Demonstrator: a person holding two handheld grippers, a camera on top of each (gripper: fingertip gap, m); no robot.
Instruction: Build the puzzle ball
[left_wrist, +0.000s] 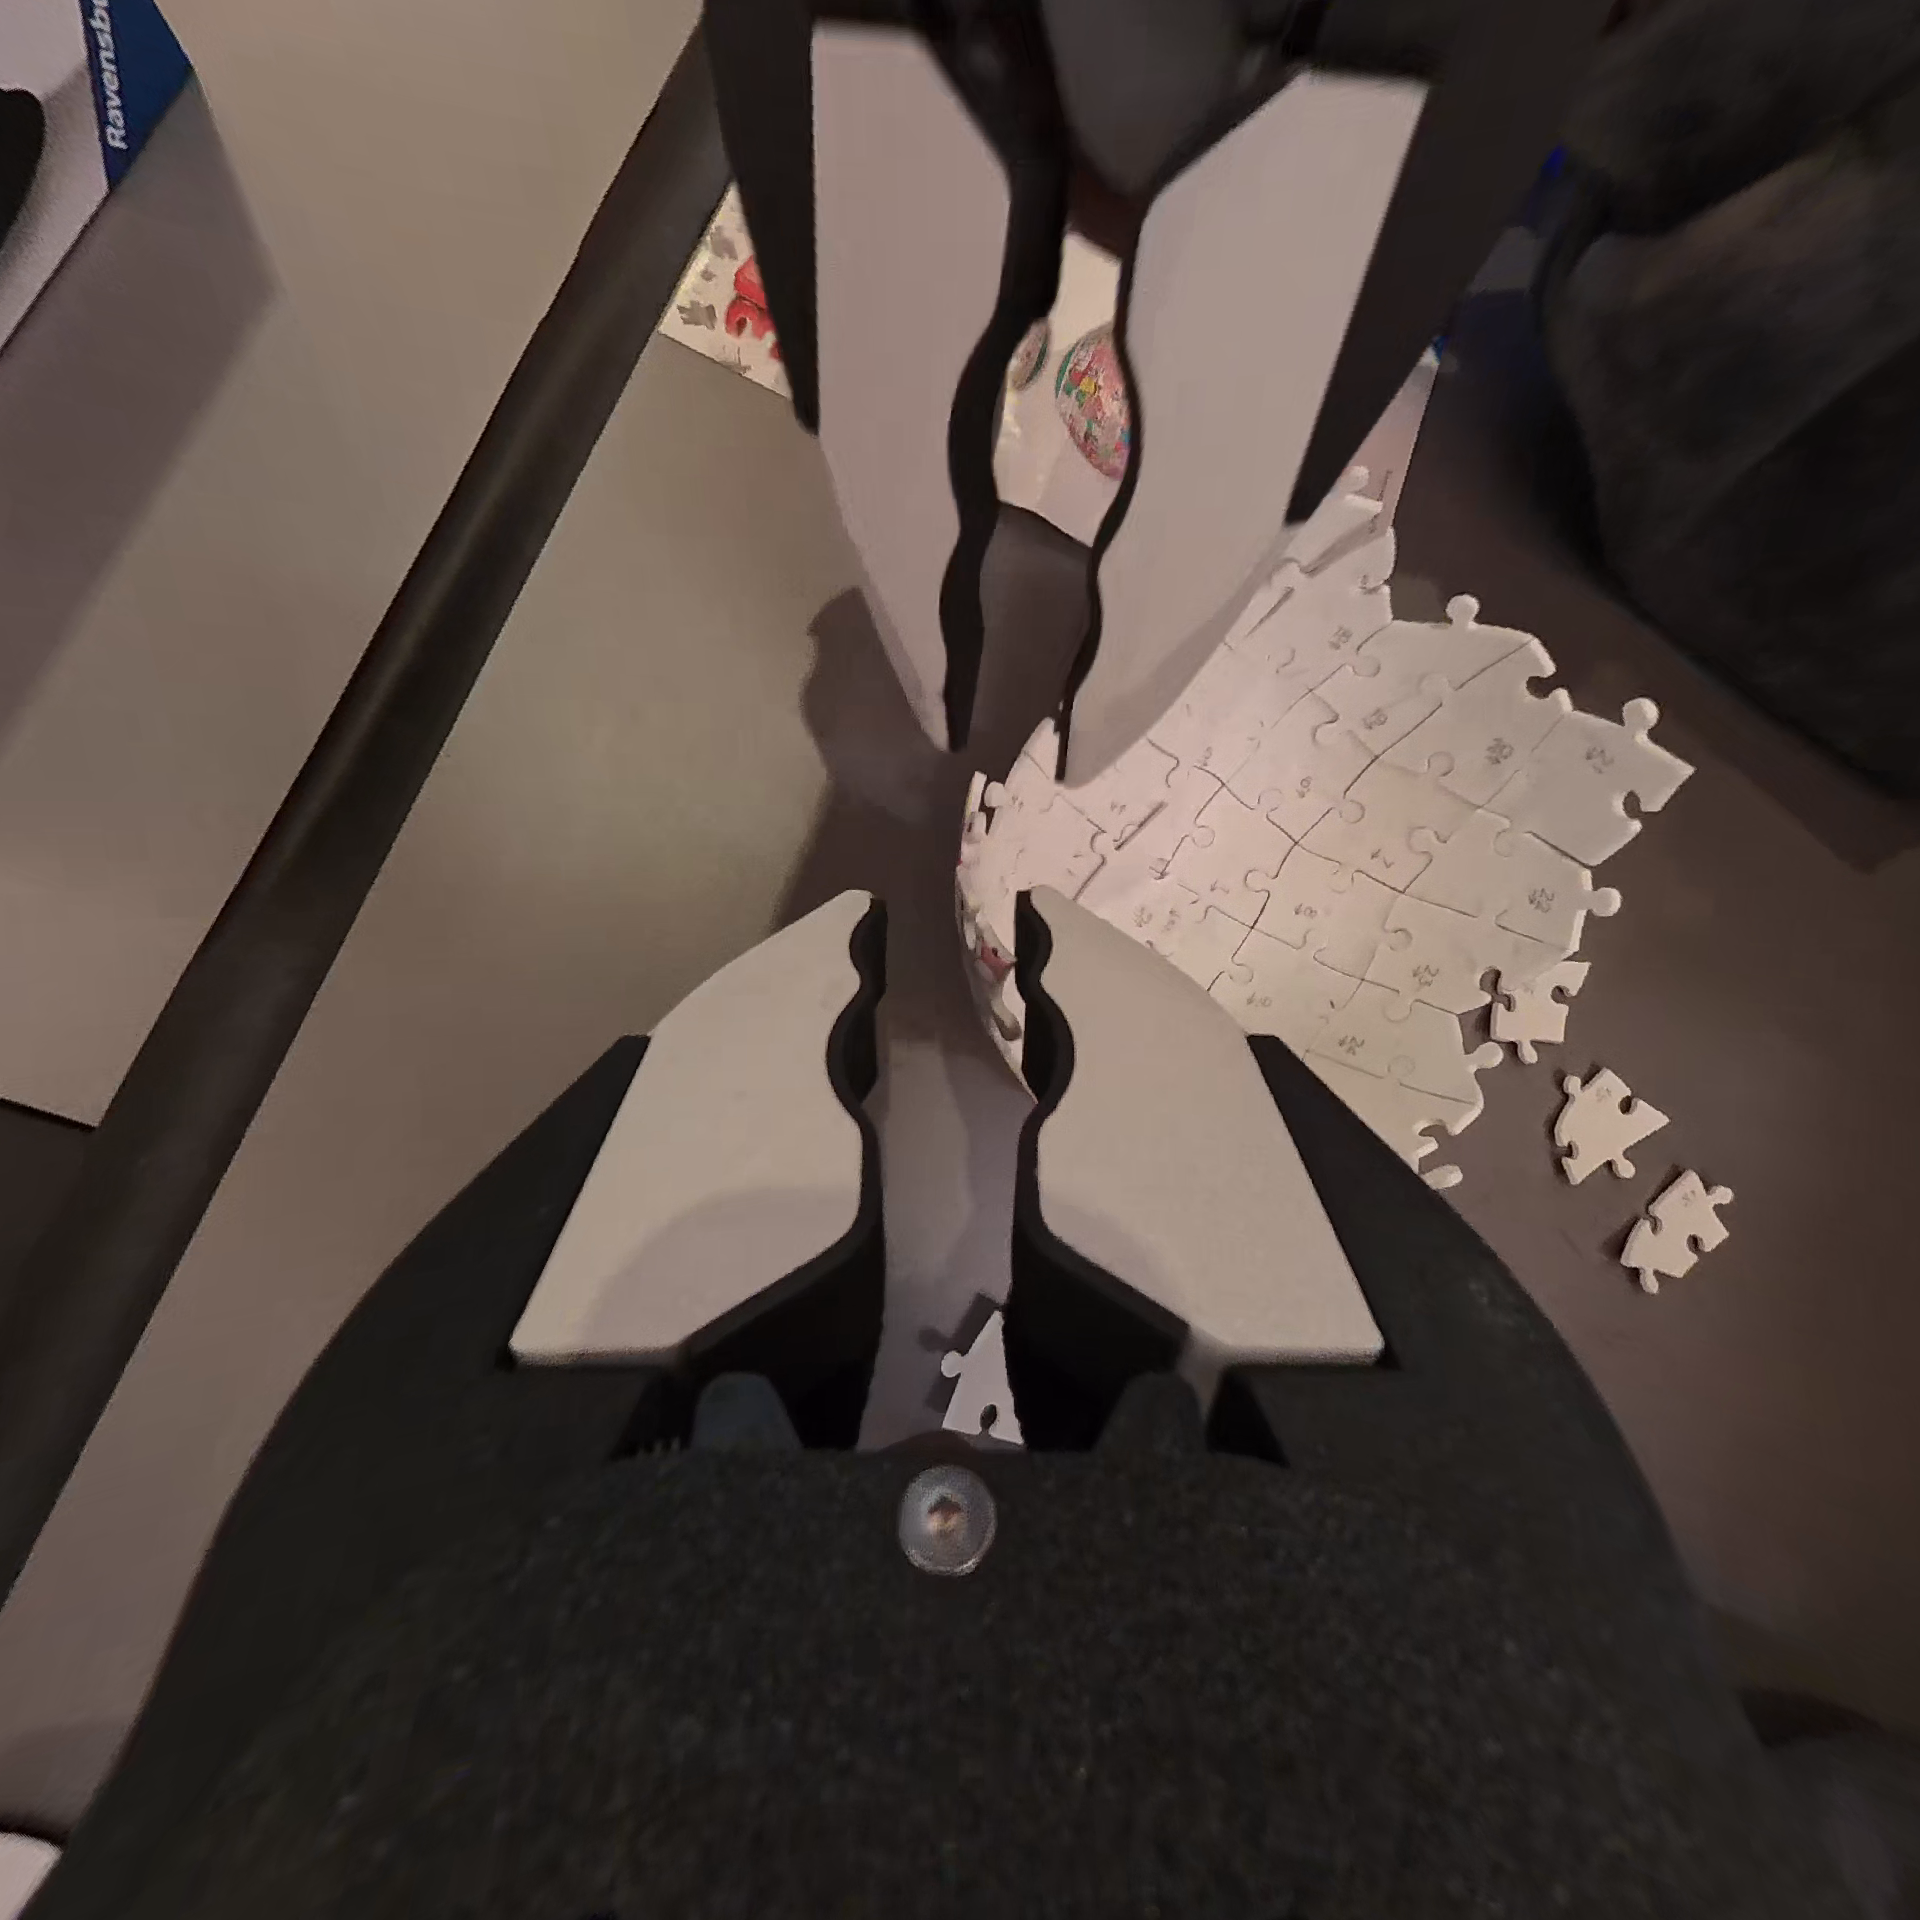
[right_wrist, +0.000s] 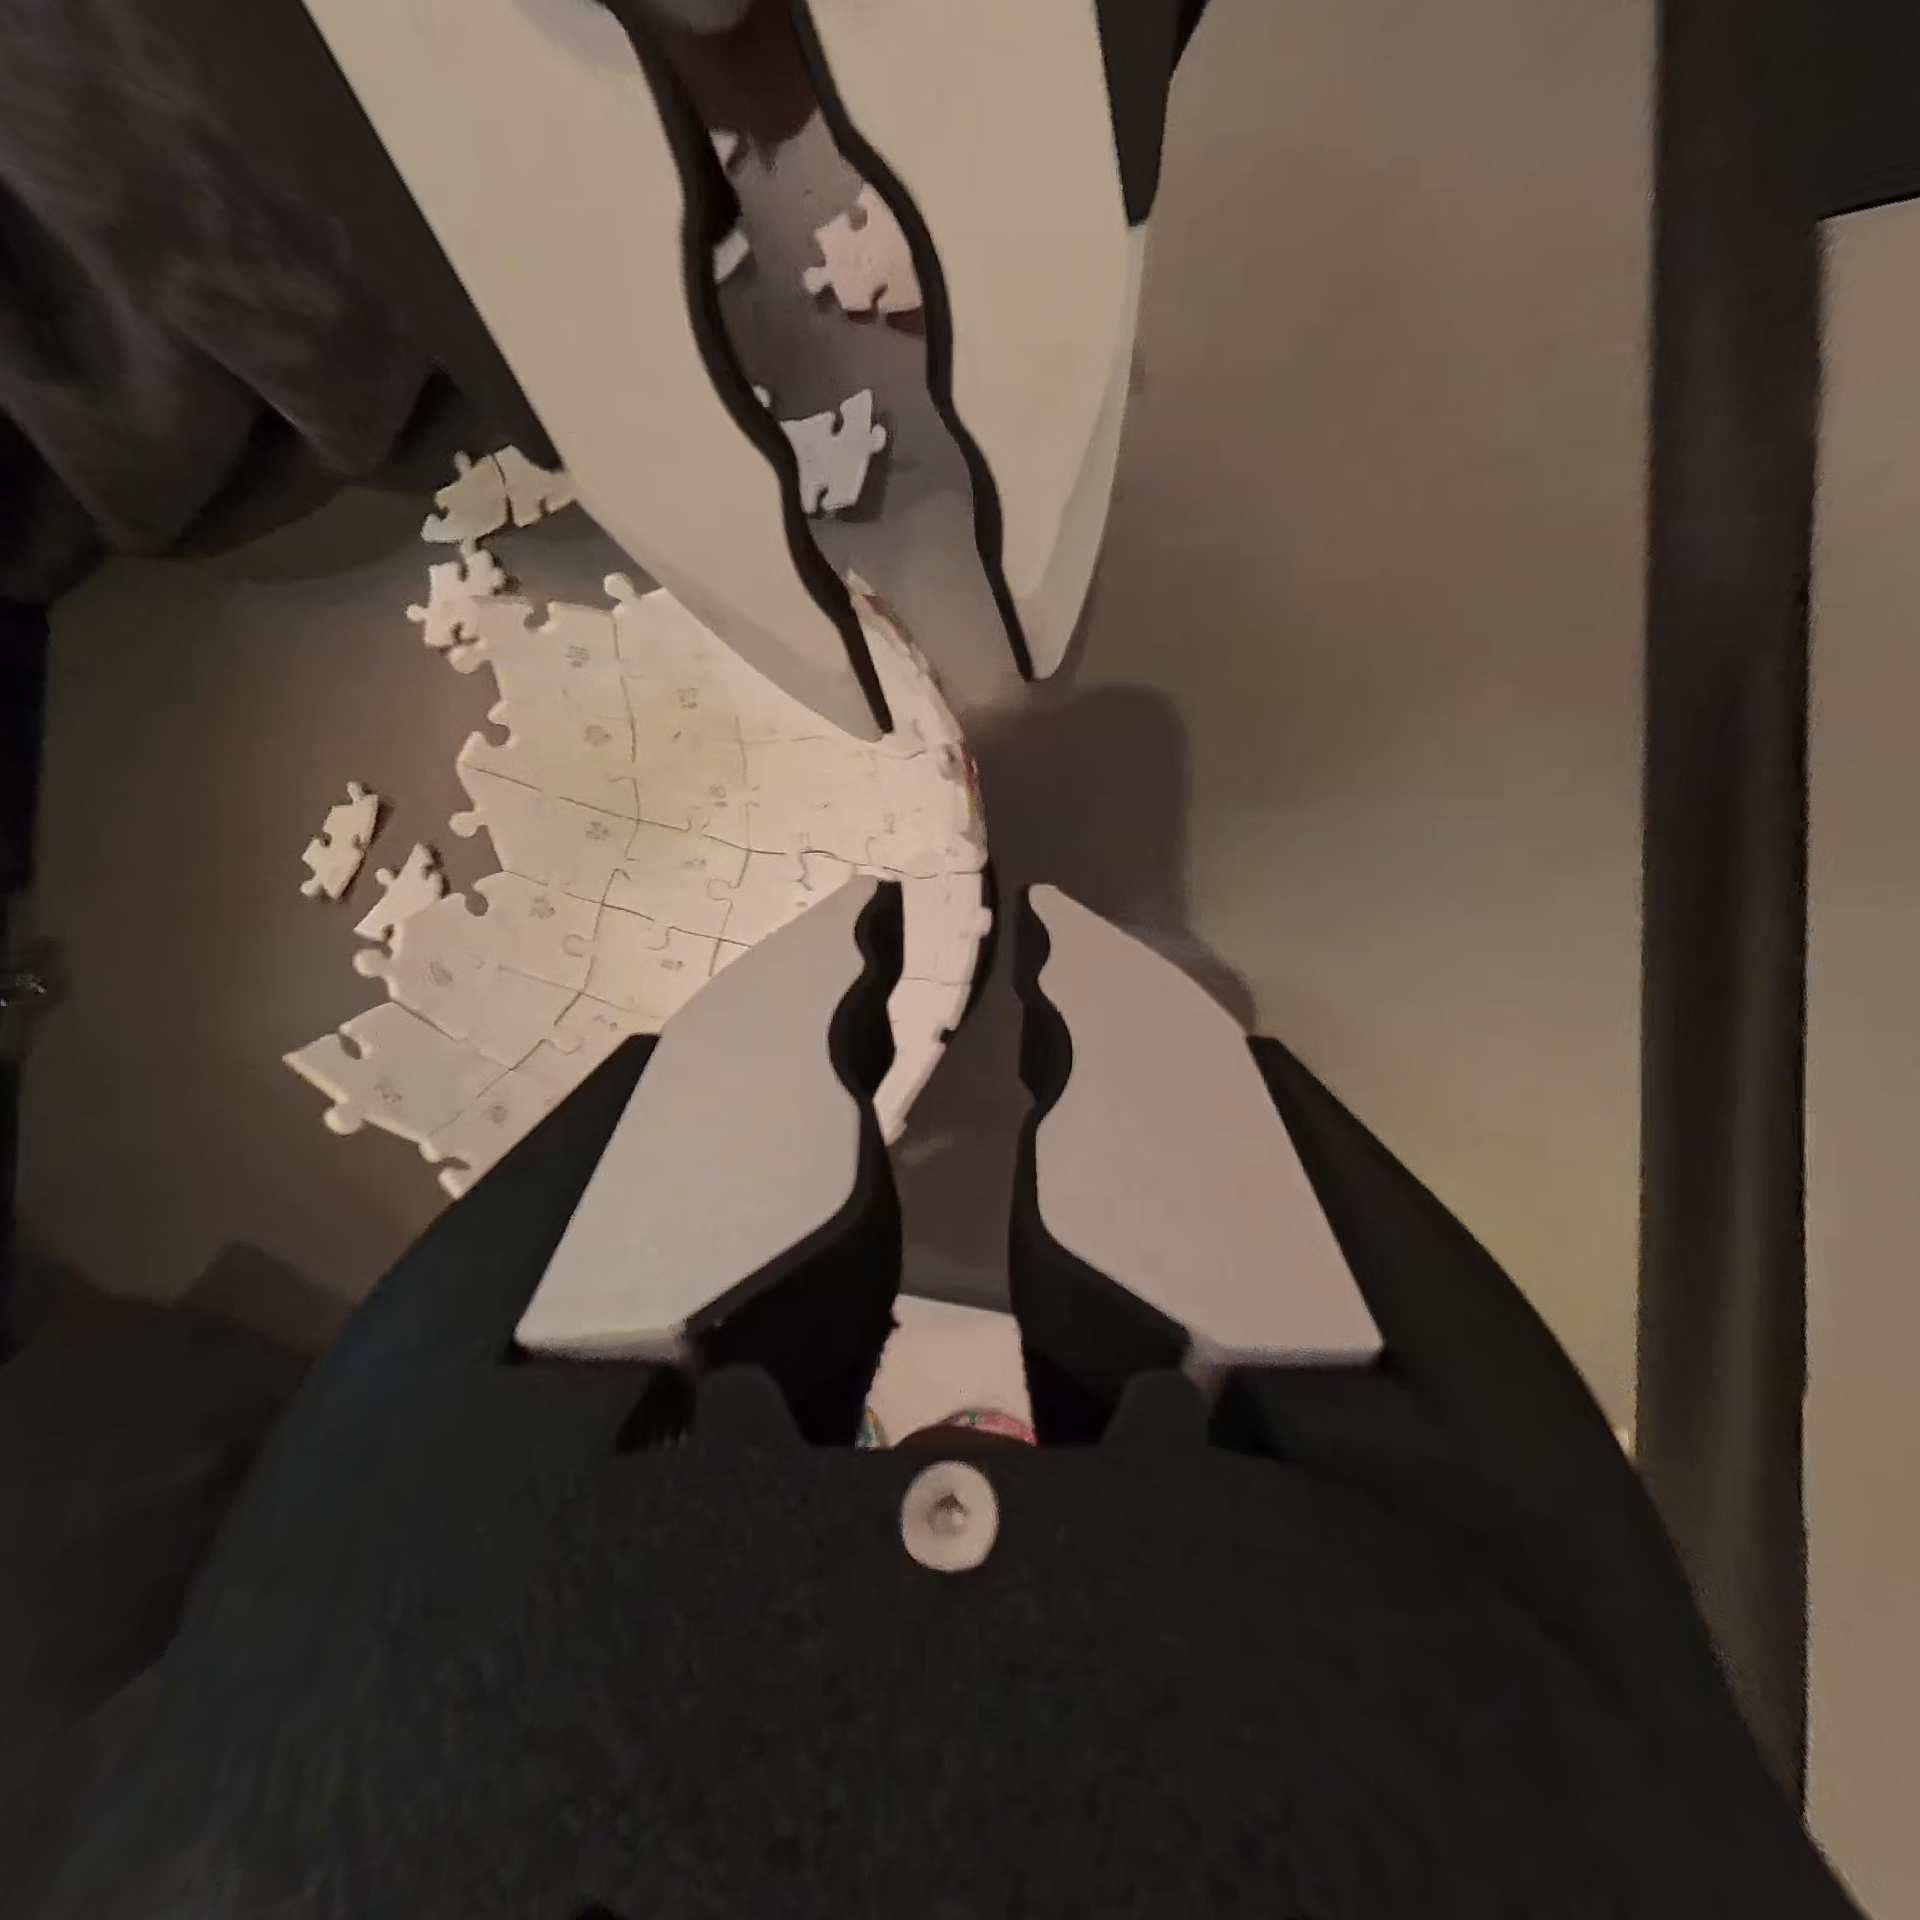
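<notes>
A half-built puzzle ball shell (left_wrist: 1340, 831) lies on the dark table, white numbered inside facing up and its curved rim raised toward me; it also shows in the right wrist view (right_wrist: 665, 831). My left gripper (left_wrist: 954, 909) straddles that rim with the jaws a narrow gap apart, and dark table shows between one finger and the shell. My right gripper (right_wrist: 956, 899) straddles the same rim right beside it, also narrowly apart. Each gripper shows tip to tip in the other's view: the right gripper (left_wrist: 1013, 753) and the left gripper (right_wrist: 954, 701).
Loose white pieces (left_wrist: 1605, 1127) lie beside the shell, more in the right wrist view (right_wrist: 338, 842) (right_wrist: 831, 447). A printed leaflet (left_wrist: 1091, 405) lies behind. A puzzle box (left_wrist: 104, 94) stands far left past a dark bar (left_wrist: 416, 675). A person's dark sleeve (right_wrist: 208, 260) hangs near. My left and right fingertips are right by each other. Left tips and right tips are each some 12 cm from the dark bar (left_wrist: 416, 675).
</notes>
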